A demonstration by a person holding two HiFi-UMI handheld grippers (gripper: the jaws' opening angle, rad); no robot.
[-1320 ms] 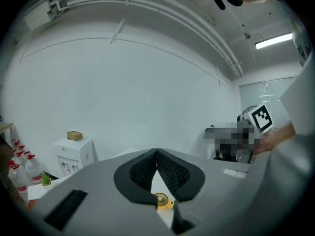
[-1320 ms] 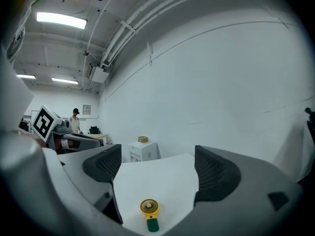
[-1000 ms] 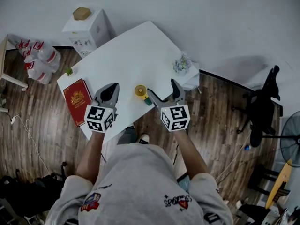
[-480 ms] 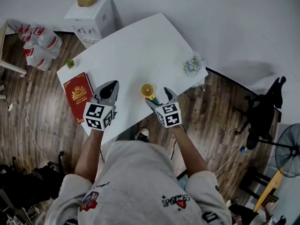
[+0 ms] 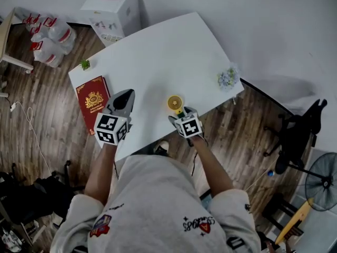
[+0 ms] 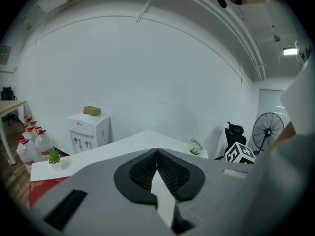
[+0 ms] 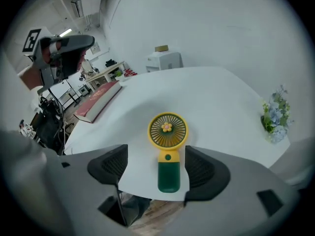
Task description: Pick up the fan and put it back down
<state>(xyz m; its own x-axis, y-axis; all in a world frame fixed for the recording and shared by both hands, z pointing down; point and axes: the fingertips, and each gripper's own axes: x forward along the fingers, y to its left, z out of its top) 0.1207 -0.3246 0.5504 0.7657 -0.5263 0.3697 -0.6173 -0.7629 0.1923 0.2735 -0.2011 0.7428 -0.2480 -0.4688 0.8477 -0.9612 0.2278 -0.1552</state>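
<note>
1. White table (image 5: 158, 51): the fan lies flat by its near edge with the handle end right at the lip, so come in gently and don't nudge it off
2. Left gripper (image 5: 122, 100): jaws clenched together on nothing, idle just beside the red book (image 5: 92, 100)
3. Right gripper (image 7: 156, 168): jaws apart and just been closing; the green handle sits between the pads, untouched. Best bet is to centre on the handle, squeeze below the head, then lift straight
4. Handheld fan (image 7: 168, 146): round yellow grille head with a flower hub, yellow neck with a button, dark green handle
</note>
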